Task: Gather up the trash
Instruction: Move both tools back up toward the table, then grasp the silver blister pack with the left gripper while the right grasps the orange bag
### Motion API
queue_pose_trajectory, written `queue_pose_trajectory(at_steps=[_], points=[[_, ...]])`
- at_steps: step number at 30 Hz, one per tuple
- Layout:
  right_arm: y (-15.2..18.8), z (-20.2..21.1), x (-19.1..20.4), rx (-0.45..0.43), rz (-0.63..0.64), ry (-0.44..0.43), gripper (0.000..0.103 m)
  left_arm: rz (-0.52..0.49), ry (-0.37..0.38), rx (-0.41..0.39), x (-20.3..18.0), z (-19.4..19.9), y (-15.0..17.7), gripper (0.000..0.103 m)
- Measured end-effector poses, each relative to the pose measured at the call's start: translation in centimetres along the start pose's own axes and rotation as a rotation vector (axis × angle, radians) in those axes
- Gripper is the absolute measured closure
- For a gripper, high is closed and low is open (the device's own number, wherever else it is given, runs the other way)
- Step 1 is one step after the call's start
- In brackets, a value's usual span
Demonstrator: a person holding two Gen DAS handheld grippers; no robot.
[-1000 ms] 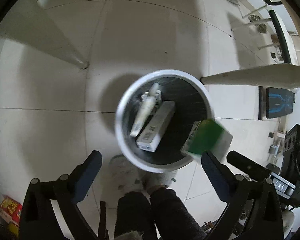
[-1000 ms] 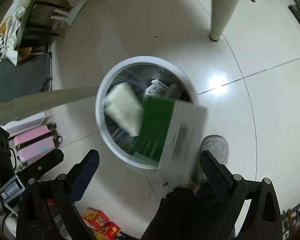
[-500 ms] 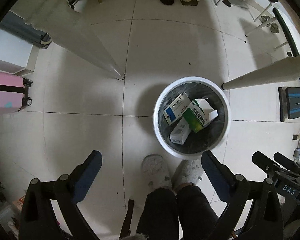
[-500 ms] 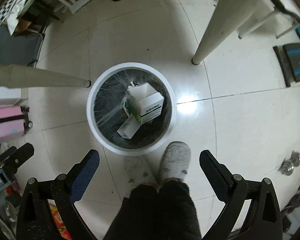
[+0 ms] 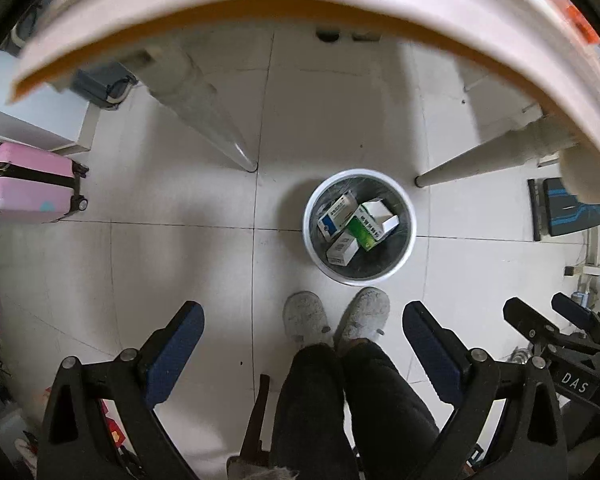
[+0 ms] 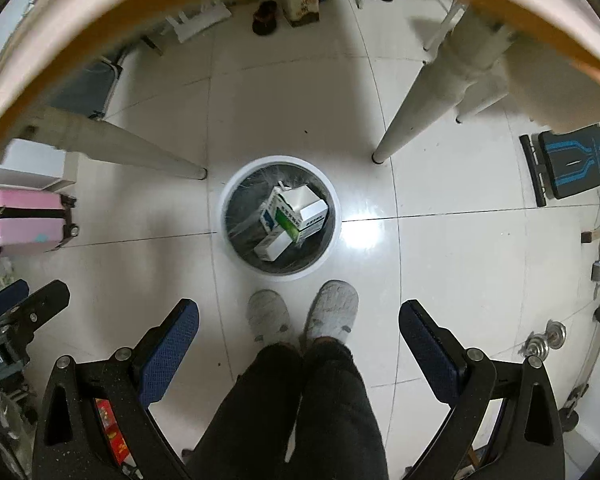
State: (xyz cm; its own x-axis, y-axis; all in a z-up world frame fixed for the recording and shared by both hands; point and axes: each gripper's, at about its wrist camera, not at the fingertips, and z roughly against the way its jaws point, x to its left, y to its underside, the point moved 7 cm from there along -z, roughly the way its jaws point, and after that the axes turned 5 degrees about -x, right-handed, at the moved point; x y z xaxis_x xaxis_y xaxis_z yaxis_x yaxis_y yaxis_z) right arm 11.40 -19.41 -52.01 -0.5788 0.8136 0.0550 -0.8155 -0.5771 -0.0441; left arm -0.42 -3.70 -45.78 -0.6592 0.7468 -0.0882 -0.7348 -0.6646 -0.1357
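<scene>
white bin holding discarded cartons; left gripper and right gripper above it, fingers apart, empty, apparently freed for further trash.

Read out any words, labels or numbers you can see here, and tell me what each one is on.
"DAS": on the black body of the right gripper, seen from the left wrist camera.
Print on the small cardboard boxes in the round white waste bin: too small to read.
</scene>
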Motion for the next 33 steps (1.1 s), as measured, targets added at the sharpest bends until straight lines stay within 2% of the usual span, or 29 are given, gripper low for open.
queue_pose_trajectory(at_steps=[6, 12, 17, 24, 29, 33], points=[[-0.2, 8.7, 1.6, -0.045, 0.002, -0.039, 0.002, -0.005, -0.003, -0.056, 0.1, 6.9, -0.8, 0.002], [-3.8, 16.3, 1.2, -0.133, -0.060, -0.088, 0.002, 0.031, -0.013, -0.142, -0.4, 11.2, -4.9, 0.002], [-10.1, 20.8, -2.4, -0.201, -0.124, -0.078, 0.002, 0.052, -0.021, -0.217, -2.1, 13.6, -11.0, 0.002], [-23.4, 23.7, -9.0, -0.267, -0.172, -0.066, 0.002, 0.092, -0.055, -0.255, -4.8, 14.2, -20.0, 0.002], [-32.5, 21.4, -13.6, -0.237, -0.146, -0.060, 0.002, 0.128, -0.053, -0.194, -7.0, 11.3, -24.9, 0.002], [-37.4, 18.2, -15.1, -0.187, -0.099, -0.075, 0.002, 0.093, -0.076, -0.105, -9.4, 7.2, -28.8, 0.002]])
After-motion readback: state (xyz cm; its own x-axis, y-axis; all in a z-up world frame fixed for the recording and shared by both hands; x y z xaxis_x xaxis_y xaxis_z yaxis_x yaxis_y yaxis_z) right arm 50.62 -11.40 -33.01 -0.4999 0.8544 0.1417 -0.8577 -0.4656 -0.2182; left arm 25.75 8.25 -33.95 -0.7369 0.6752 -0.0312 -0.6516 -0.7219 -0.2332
